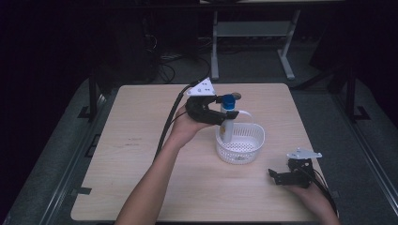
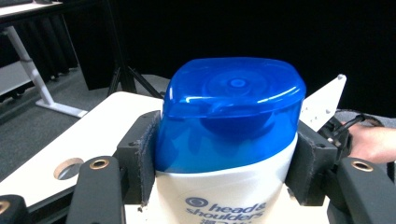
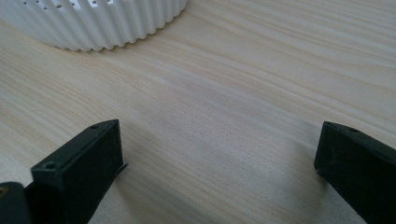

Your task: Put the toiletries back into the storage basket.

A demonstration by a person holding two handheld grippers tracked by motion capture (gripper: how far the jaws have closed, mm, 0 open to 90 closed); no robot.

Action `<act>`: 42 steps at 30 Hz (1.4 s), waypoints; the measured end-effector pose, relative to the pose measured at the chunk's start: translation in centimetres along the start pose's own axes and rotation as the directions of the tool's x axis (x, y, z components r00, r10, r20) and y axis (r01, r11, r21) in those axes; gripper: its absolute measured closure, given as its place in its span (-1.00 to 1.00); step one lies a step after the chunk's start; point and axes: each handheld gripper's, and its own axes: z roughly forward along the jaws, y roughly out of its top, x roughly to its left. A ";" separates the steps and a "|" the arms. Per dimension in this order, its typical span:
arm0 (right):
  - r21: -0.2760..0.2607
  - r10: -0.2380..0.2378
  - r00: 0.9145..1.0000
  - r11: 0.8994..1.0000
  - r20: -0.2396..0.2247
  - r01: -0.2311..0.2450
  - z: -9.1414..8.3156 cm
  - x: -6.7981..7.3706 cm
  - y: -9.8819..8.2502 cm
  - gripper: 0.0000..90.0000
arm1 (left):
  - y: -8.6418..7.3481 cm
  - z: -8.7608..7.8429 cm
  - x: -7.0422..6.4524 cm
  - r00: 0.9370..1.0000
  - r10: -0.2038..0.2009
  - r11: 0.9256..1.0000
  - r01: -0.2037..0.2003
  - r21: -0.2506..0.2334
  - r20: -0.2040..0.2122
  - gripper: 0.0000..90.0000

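A white shampoo bottle (image 1: 227,123) with a blue cap (image 2: 231,112) hangs upright over the left side of a white ribbed basket (image 1: 253,150) at the table's middle; its lower part is inside the basket. My left gripper (image 1: 220,112) is shut on the bottle just below the cap, its pads (image 2: 142,158) pressing both sides. Whether the bottle's base touches the basket floor is hidden. My right gripper (image 1: 274,176) rests low at the table's right front, open, with only bare wood between its jaws. The basket wall (image 3: 93,23) shows ahead of it at upper left.
The light wooden table (image 1: 141,154) has a round hole (image 2: 67,168) near its far edge. Beyond the table stand a white desk frame (image 1: 253,33) and dark floor with cables.
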 end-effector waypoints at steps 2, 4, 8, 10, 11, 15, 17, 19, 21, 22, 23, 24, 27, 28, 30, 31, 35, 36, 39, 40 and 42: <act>0.000 0.000 1.000 1.000 0.000 0.000 0.0 0.0 0.0 -0.99 | -0.3 0.2 -0.1 1.000 0.002 1.000 -0.002 0.000 -0.002 -0.19; 0.000 0.000 1.000 1.000 0.000 0.000 0.0 0.0 0.0 -0.99 | -0.7 0.4 -0.1 1.000 0.001 1.000 -0.001 -0.001 -0.005 -0.19; 0.000 0.000 1.000 1.000 0.001 0.000 0.0 0.0 0.0 -0.99 | -1.5 0.8 -0.1 1.000 0.003 1.000 -0.003 0.001 -0.009 -0.19; 0.000 0.000 1.000 1.000 0.001 0.000 0.0 0.0 0.0 -0.99 | -1.9 0.9 0.0 1.000 0.004 1.000 -0.004 0.002 -0.009 -0.19; 0.000 0.000 1.000 1.000 0.001 0.000 0.0 0.0 0.0 -0.99 | -2.0 1.0 0.0 1.000 0.003 1.000 -0.003 0.004 -0.010 -0.19; 0.000 0.000 1.000 1.000 0.000 0.000 0.0 0.0 0.0 -0.99 | -2.9 1.3 0.1 1.000 -0.001 1.000 0.001 0.007 -0.012 -0.19; 0.000 0.000 1.000 1.000 0.002 0.000 0.0 0.0 0.0 -0.99 | -3.1 1.4 0.1 1.000 -0.001 1.000 0.002 0.010 -0.010 -0.19; 0.000 -0.001 1.000 1.000 0.002 0.001 0.0 0.0 0.0 -0.99 | -3.5 1.6 0.1 1.000 0.002 1.000 -0.002 0.011 -0.013 -0.19; 0.000 0.000 1.000 1.000 0.002 0.000 0.0 0.0 0.0 -0.99 | -3.9 1.7 0.1 1.000 0.005 1.000 -0.005 0.014 -0.014 -0.19; 0.000 -0.001 1.000 1.000 0.002 0.001 0.0 0.0 0.0 -0.99 | -4.1 1.8 0.1 1.000 0.007 1.000 -0.006 0.016 -0.013 -0.19; 0.000 -0.001 1.000 1.000 0.001 0.001 0.0 0.0 0.0 -0.99 | -4.3 1.8 0.1 1.000 0.008 1.000 -0.008 0.023 -0.011 -0.19; 0.000 -0.001 1.000 1.000 0.001 0.001 0.0 0.0 0.0 -0.99 | -4.6 2.0 0.1 1.000 0.000 1.000 0.000 0.024 -0.010 -0.19; 0.000 0.000 1.000 1.000 -0.001 0.000 0.0 0.0 0.0 -0.99 | -5.0 2.2 0.1 1.000 0.001 1.000 0.000 0.031 -0.011 -0.19; 0.000 0.000 1.000 1.000 0.000 0.000 0.0 0.0 0.0 -0.99 | -5.1 2.3 0.1 1.000 0.002 0.999 -0.002 0.032 -0.013 -0.19; 0.001 0.000 1.000 1.000 0.001 0.000 0.0 0.0 0.0 -0.99 | -5.4 2.4 0.1 1.000 0.007 0.999 -0.007 0.041 -0.015 -0.19; 0.001 -0.001 1.000 1.000 0.002 0.001 0.0 0.0 0.0 -0.99 | -5.6 2.4 0.1 1.000 0.004 0.999 -0.004 0.043 -0.014 -0.19; 0.000 -0.001 1.000 1.000 0.002 0.001 0.0 0.0 0.0 -0.99 | -6.1 2.5 0.1 1.000 0.007 0.999 -0.006 0.046 -0.015 -0.19; 0.000 -0.001 1.000 1.000 0.002 0.001 0.0 0.0 0.0 -0.99 | -6.1 2.6 0.1 1.000 0.002 0.999 -0.001 0.045 -0.013 -0.19; 0.001 -0.001 1.000 1.000 0.001 0.001 0.0 0.0 0.0 -0.99 | -6.4 2.6 0.1 1.000 0.005 0.998 -0.005 0.056 -0.012 -0.19; 0.001 -0.001 1.000 1.000 0.001 0.001 0.0 0.0 0.0 -0.99 | -6.5 2.7 0.1 1.000 0.009 0.998 -0.008 0.061 -0.013 -0.19; 0.000 -0.001 1.000 1.000 0.001 0.001 0.0 0.0 0.0 -0.99 | -6.7 2.7 0.1 1.000 0.009 0.998 -0.009 0.063 -0.013 -0.19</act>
